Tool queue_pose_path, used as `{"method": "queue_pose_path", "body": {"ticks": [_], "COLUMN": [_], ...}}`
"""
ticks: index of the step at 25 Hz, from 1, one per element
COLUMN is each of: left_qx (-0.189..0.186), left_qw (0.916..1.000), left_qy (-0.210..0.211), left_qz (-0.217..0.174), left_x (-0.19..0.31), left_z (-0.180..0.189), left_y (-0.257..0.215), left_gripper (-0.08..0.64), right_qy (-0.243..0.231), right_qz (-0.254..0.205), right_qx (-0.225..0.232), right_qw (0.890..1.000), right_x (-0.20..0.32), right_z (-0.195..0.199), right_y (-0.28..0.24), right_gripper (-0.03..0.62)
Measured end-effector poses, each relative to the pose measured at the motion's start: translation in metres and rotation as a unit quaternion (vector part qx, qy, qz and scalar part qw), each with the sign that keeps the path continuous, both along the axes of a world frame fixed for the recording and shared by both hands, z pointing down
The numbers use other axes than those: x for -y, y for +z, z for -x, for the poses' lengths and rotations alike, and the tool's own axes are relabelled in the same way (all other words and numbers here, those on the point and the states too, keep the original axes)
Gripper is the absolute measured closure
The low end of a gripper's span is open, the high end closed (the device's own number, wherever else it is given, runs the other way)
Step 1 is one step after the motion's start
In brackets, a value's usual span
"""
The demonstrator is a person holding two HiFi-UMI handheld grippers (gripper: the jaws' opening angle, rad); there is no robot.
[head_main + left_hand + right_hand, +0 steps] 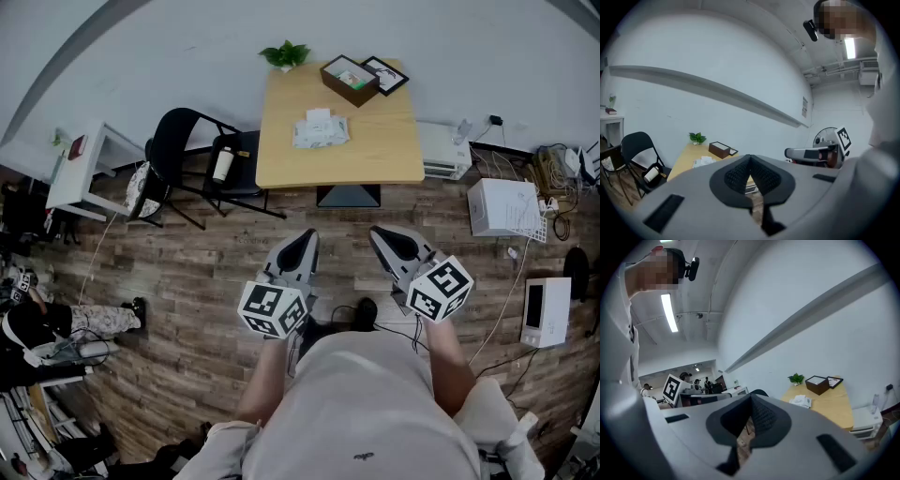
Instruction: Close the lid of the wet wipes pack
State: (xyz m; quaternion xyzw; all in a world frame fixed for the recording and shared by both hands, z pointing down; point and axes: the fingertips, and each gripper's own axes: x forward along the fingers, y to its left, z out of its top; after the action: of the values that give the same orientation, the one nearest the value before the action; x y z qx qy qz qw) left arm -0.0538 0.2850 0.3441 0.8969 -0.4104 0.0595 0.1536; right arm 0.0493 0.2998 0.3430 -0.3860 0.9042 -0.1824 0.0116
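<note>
makeshift lab: floor cables [551,171], worktable [361,150]

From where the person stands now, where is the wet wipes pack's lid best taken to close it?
Probably the white flap at the far end of the pack, which looks lifted. The pack lies flat on the table, so come from above over the near edge and press the flap down.

A light wooden table [375,155] carries a wet wipes pack [320,130] near its middle; a small plant [286,55], brown box [349,80] and picture frame [385,75] line the far edge.
</note>
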Motion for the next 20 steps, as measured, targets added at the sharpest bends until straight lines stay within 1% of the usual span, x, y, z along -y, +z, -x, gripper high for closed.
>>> {"method": "queue_pose_path", "body": {"ticks": [7, 10, 15, 20], "left_qx": [0.003, 0.007, 0.011, 0.014], "left_qw": [1.0, 1.0, 0.9999, 0.9999], "left_qy": [0.0, -0.001, -0.005, -0.006], "left_qz": [-0.003, -0.002, -0.002, 0.002], "left_x": [-0.009, -0.012, -0.024, -0.032], "left_z": [-0.005, -0.009, -0.015, -0.015], "left_y": [-0.001, -0.001, 0.001, 0.004], "left_gripper": [0.554, 0.554, 0.554, 0.554], "right_qy": [-0.007, -0.011, -0.003, -0.003], "right_qz": [-0.015, -0.014, -0.005, -0.001], "right_qx": [-0.005, -0.007, 0.015, 0.018], "right_qw": [1.0, 1.0, 1.0, 1.0], "right_x": [-0.004, -0.007, -0.016, -0.018], "right_z": [-0.002, -0.004, -0.015, -0.016], "right_y": [-0.004, -0.003, -0.002, 0.0], "right_gripper": [0.595, 0.595, 0.595, 0.595]}}
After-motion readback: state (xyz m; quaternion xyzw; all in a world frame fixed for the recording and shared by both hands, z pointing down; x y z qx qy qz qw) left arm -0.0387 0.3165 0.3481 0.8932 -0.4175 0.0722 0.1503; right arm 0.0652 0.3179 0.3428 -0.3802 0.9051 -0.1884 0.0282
